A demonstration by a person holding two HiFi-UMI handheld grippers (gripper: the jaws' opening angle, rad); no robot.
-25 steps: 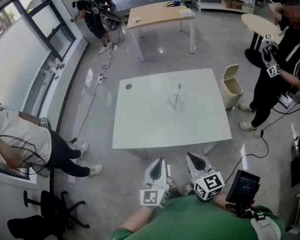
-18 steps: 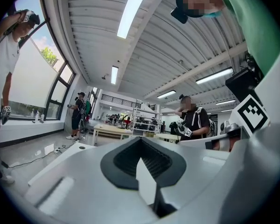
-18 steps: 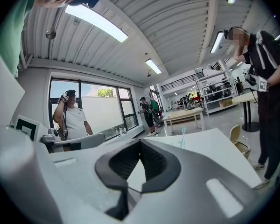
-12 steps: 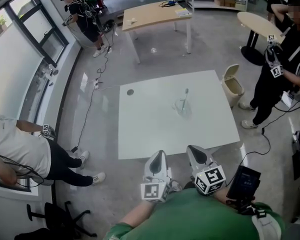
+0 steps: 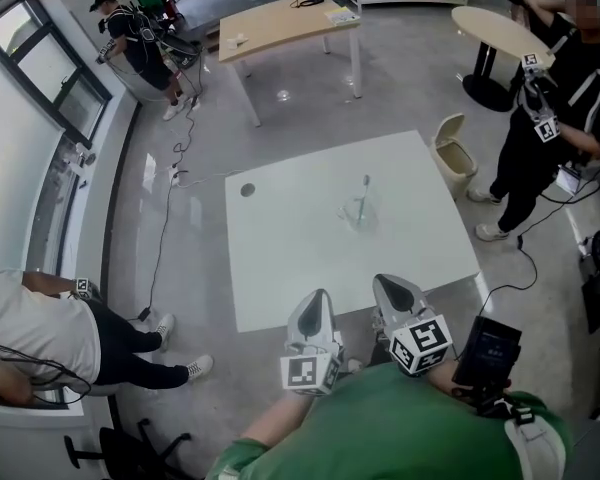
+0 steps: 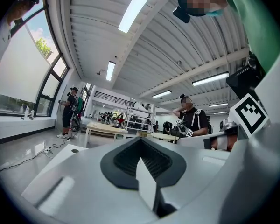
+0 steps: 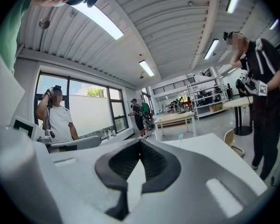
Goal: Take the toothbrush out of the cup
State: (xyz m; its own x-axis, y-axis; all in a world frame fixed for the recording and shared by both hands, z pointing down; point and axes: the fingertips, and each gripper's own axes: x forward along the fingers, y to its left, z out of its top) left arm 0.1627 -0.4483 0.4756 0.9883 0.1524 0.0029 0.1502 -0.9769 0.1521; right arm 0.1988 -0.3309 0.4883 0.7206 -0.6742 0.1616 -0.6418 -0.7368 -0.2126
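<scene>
Holding: nothing. The left gripper (image 6: 141, 140) has its jaws pressed together at the tips, with no object between them.
Right gripper (image 7: 140, 141): its jaws also meet at the tips and are empty.
Pair: the two grippers sit side by side, just in front of the holder's green shirt (image 5: 380, 433). In the head view their tips point forward at the near edge of the table (image 5: 280, 258).
Table: white and square, spreading out directly ahead of the fingers. A small dark round spot (image 5: 247, 190) sits near its far-left corner.
Cup (image 5: 358, 215): clear and upright on the table, ahead of both sets of tips and well apart from them. It stands between the lines of the two grippers, nearer the right one's line.
Cup contents: the toothbrush (image 5: 363, 194) stands in it, leaning a little, with its head well above the rim. In the right gripper view only its pale top shows, just right of the jaw tips.
Bin (image 5: 450, 148): beige with its lid raised, on the floor past the table's right edge, farther out than the cup. What it holds cannot be made out.
Farther out: a wooden table (image 5: 280, 28) stands ahead and to the left, and a round table (image 5: 495, 30) ahead and to the right.
People: a person in black (image 5: 550, 138) stands right of the bin. A person in white (image 5: 30, 323) bends by the window (image 5: 30, 78) at the left.
</scene>
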